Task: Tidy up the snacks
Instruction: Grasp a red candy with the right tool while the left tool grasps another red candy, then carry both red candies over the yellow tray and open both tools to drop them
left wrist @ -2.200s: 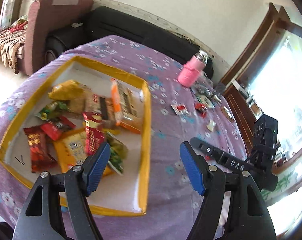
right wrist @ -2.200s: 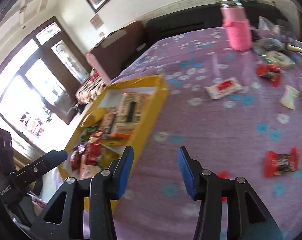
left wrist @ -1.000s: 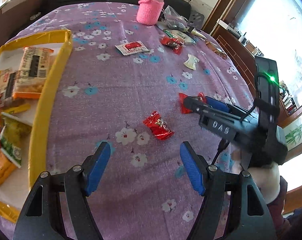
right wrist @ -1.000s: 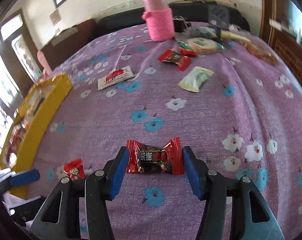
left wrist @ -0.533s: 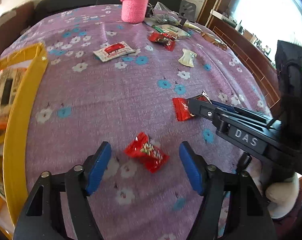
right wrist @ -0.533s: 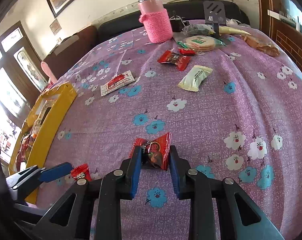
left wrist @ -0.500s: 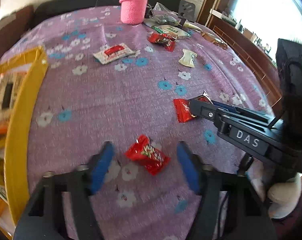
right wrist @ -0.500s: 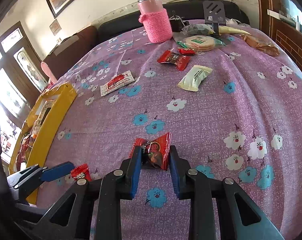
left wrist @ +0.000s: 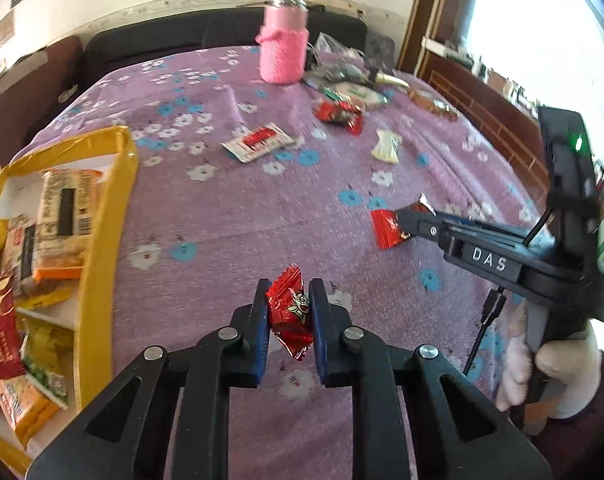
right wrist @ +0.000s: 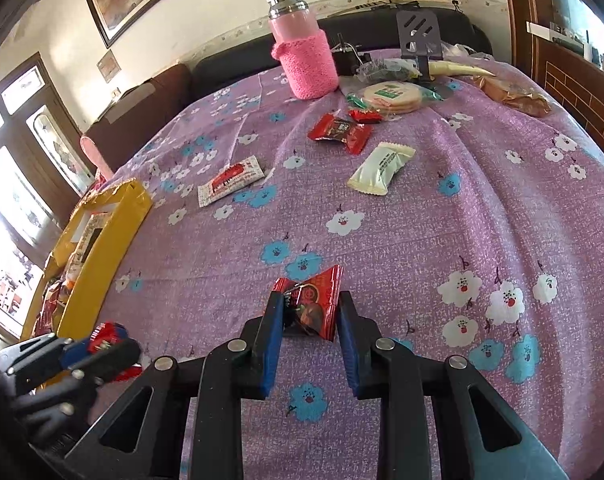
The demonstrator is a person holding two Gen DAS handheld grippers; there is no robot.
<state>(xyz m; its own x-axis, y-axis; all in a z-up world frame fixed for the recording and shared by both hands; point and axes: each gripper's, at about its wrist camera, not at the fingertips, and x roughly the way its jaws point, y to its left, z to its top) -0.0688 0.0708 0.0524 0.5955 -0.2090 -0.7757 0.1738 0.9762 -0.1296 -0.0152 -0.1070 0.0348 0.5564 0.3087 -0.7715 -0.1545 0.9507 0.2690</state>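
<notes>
The left gripper (left wrist: 289, 318) is pinching a small red candy (left wrist: 289, 316) between its blue pads, the wrapper standing on end with its twisted tips poking out above and below the jaws. The right gripper (right wrist: 306, 312) is likewise clamping a red-and-dark wrapped candy (right wrist: 314, 304) crosswise, one flared end sticking up past the fingertips. Both are hanging over the purple flowered tablecloth (right wrist: 442, 216); whether the candies are touching the cloth cannot be told.

In the left wrist view the right gripper is reaching in from the right side, its candy showing at its tip, well apart from the left gripper's candy. To the left the yellow-rimmed tray (left wrist: 101, 232) is lying with its near wall standing between the left gripper and the snack packets (left wrist: 61, 216) piled inside.

Farther out on the cloth a white sachet with a red label (right wrist: 231, 180) is lying flat, a pale green-white packet (right wrist: 380, 168) is resting beyond the right gripper, and a red twisted candy (right wrist: 340, 132) is sitting near a round cracker pack (right wrist: 392, 96). A pink knit-sleeved bottle (right wrist: 306, 52) is standing upright at the far edge, beside a dark phone stand (right wrist: 420, 36) and crumpled wrappers.

The stretch of cloth between the grippers and the sachet is lying bare. The table's right edge is curving away toward a wooden cabinet (right wrist: 574, 80).
</notes>
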